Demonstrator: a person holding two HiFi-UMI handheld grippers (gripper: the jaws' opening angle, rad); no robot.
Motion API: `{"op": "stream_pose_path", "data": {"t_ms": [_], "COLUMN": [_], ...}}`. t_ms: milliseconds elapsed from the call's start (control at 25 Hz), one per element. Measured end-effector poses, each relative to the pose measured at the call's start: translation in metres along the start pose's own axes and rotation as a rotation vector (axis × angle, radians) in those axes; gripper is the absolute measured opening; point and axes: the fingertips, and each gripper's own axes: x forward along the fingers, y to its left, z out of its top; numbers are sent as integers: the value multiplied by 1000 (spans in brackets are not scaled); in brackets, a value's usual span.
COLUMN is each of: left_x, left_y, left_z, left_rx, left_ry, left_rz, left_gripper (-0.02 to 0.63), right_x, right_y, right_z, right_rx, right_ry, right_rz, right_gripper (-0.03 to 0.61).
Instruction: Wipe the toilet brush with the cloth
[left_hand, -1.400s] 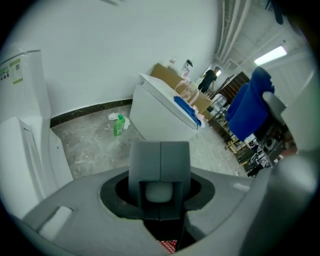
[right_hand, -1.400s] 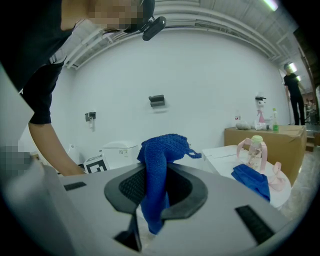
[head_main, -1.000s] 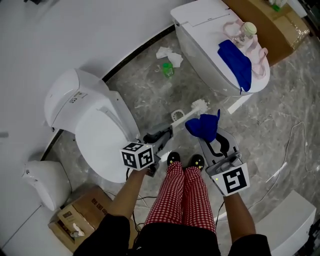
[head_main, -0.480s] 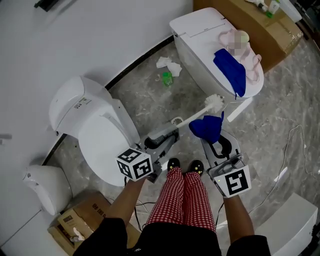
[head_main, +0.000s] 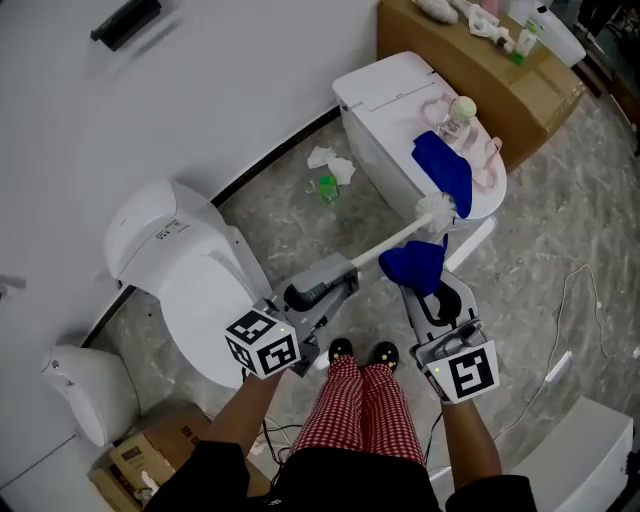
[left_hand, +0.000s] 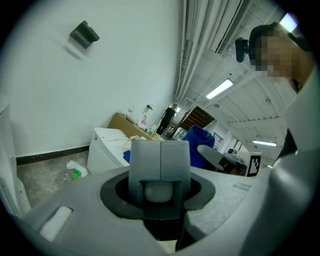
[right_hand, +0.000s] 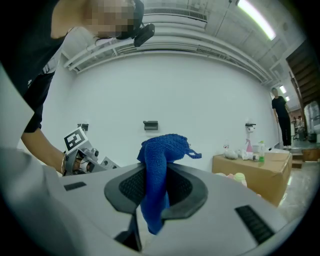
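Observation:
The white toilet brush (head_main: 395, 242) slants up to the right, its bristle head (head_main: 437, 208) in front of the right-hand toilet. My left gripper (head_main: 335, 277) is shut on the brush's handle end. In the left gripper view the grey jaws (left_hand: 160, 150) close round the pale handle (left_hand: 159, 191), seen end-on. A bunched blue cloth (head_main: 413, 260) hangs just below the brush head, pinched in my right gripper (head_main: 428, 290). The right gripper view has the cloth (right_hand: 159, 160) standing up out of the shut jaws (right_hand: 155, 190). Cloth and brush are close; I cannot tell whether they touch.
A white toilet (head_main: 200, 280) stands at the left. A second toilet (head_main: 380, 100) at the back right carries another blue cloth (head_main: 443, 170) and a pink item. A green bottle (head_main: 327, 187) and tissue (head_main: 325, 160) lie on the floor. Cardboard boxes (head_main: 480, 60) stand behind. The person's checked trousers (head_main: 365, 410) are below.
Both grippers have risen. The brush came up with the left gripper, its head swinging up and right toward the right-hand toilet. The cloth stayed just under the brush head.

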Motion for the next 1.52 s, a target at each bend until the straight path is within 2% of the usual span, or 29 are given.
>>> {"op": "stream_pose_path", "data": {"t_ms": [280, 720, 960, 1400, 1520], "left_x": [-15, -46, -61, -80, -84], "left_y": [-31, -86, -121, -178, -193], "left_z": [50, 115, 149, 194, 202], "left_rx": [46, 117, 187, 272, 307], "left_ry": [-63, -167, -209, -280, -298], "left_rz": [-47, -102, -137, -208, -204], "left_gripper": [163, 164, 163, 163, 164], "right_x": [-4, -11, -22, -36, -40], "right_y": [-3, 22, 38, 56, 60], "right_z": [47, 127, 179, 243, 255], "right_rx": [-21, -59, -1, -45, -61], "right_ry": [-55, -161, -248, -345, -366], "right_rz": [-12, 25, 64, 107, 116], "right_gripper": [81, 81, 81, 81, 81]}}
